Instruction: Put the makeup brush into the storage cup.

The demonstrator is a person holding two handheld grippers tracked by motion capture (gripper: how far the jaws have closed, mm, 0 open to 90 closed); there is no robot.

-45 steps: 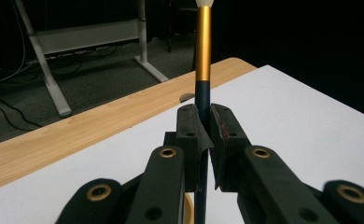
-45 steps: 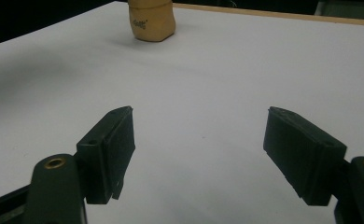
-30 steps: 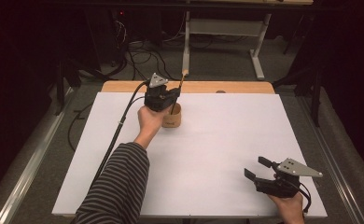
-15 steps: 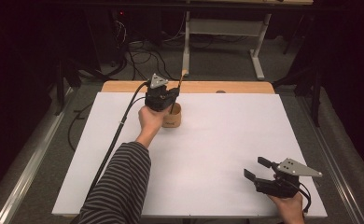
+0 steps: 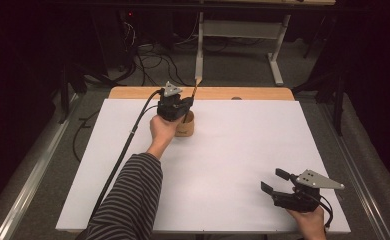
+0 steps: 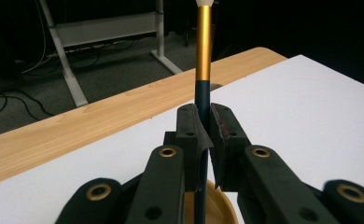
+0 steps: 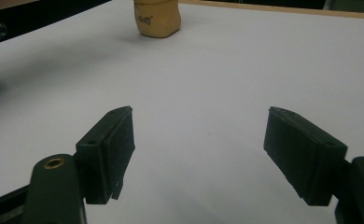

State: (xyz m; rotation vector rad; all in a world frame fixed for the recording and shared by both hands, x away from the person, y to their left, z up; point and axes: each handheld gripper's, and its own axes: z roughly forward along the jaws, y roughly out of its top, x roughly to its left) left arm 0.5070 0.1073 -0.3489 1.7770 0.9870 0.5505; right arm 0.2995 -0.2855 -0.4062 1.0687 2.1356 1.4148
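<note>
Here the left gripper (image 5: 187,102) has its 2 jaws clamped on the dark shaft of a brush (image 6: 203,60), held upright over the wooden cup (image 5: 185,125) near the far edge of the white table (image 5: 243,150). The step in hand looks like setting the brush into the cup or lifting it out; which of the 2 cannot be told. Either way, the next move calls for a straight vertical path so the shaft does not tip the cup. The right gripper (image 5: 275,181) rests at the near right corner, jaws wide apart and empty. The left gripper view shows the grip and the gold ferrule; the right gripper view gives the cup's side (image 7: 157,17) with a small printed mark.
</note>
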